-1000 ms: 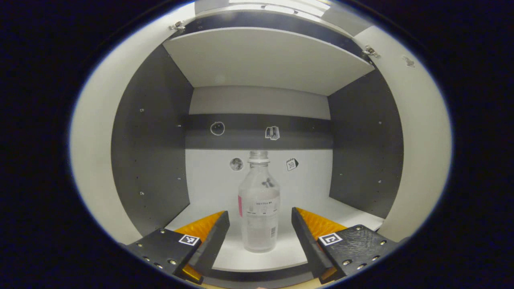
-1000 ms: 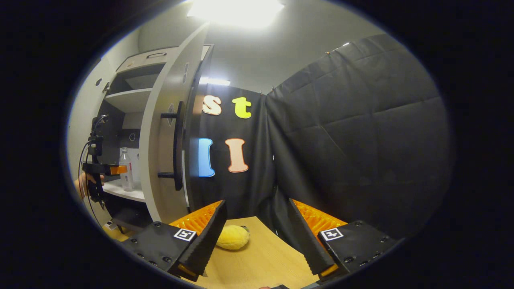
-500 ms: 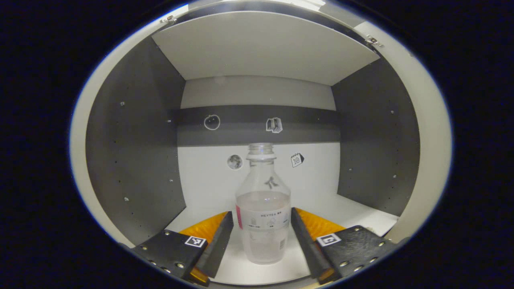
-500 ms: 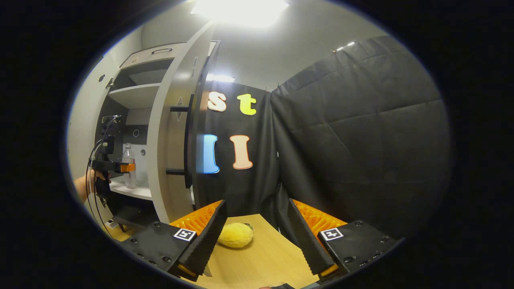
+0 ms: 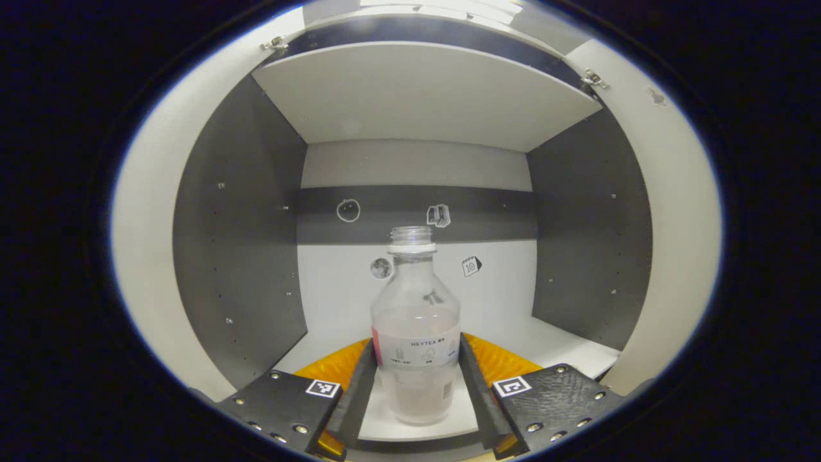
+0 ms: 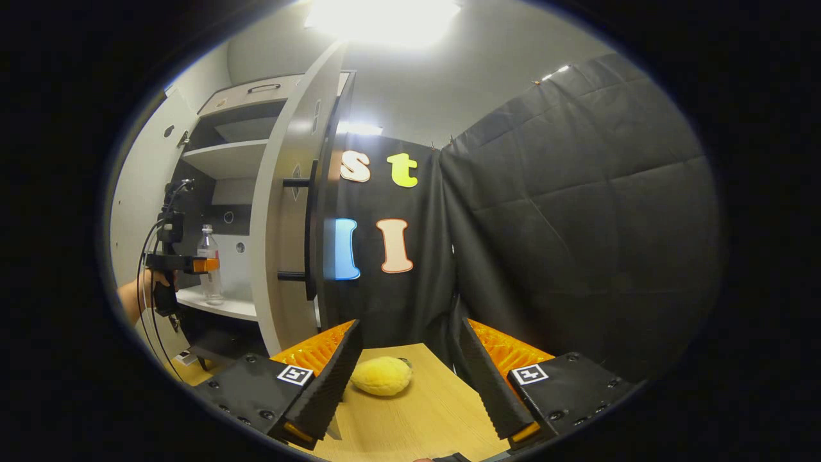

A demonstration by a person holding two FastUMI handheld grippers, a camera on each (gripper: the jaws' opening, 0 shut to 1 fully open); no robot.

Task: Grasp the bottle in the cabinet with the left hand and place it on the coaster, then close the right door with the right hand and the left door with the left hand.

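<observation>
Bottle of clear plastic, uncapped and part full of cloudy liquid, stands upright on the white shelf inside the cabinet, its base partly hidden behind the left gripper, whose two fingers press against its labelled sides. From the right gripper view that same gripper sits level at the shelf, held by a hand half cut off at the edge. Right gripper hangs spread wide above the wooden tabletop, a fuzzy yellow lump lying between its ridged fingers.
</observation>
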